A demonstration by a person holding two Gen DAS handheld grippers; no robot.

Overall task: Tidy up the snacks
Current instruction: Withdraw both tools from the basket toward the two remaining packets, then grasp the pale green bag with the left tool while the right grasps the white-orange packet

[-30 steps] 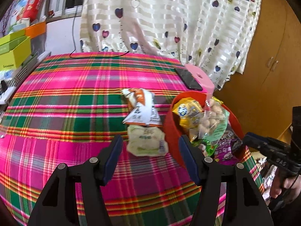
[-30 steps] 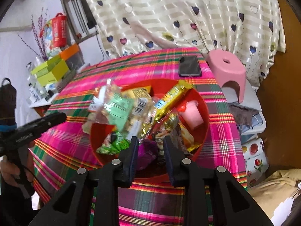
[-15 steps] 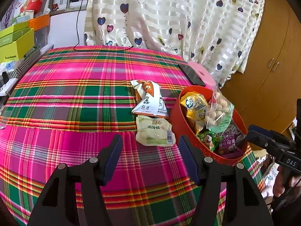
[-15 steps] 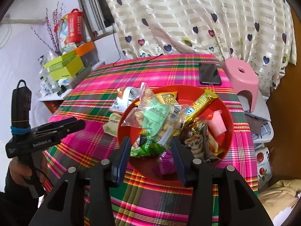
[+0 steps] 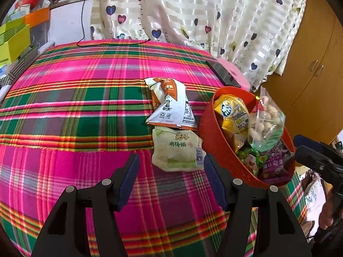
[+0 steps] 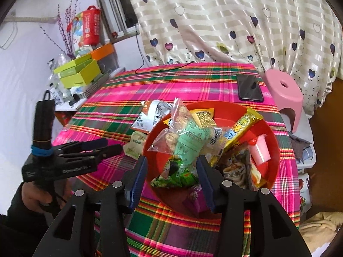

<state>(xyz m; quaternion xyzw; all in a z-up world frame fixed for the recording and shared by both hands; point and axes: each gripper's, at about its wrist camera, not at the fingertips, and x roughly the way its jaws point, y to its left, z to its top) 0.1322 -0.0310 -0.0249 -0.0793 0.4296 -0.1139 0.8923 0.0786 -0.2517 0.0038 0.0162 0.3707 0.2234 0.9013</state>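
My left hand-held gripper (image 5: 171, 171), spread and empty, nears the pale green snack pouch (image 5: 176, 148); closing early could shove it against the red bowl (image 5: 216, 141).

The red bowl (image 6: 272, 137) hides its lower snacks under the clear bag (image 6: 188, 132). A purple packet (image 6: 196, 197) sits half behind the right gripper's jaws. The orange-white pouch (image 5: 169, 105) overlaps the pale green packet (image 5: 178, 150). Small print stays unreadable.

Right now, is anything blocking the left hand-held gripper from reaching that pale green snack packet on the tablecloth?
Nothing visible. The left hand-held gripper is open, and only bare tablecloth lies before the pale green packet, which rests beside the red bowl.
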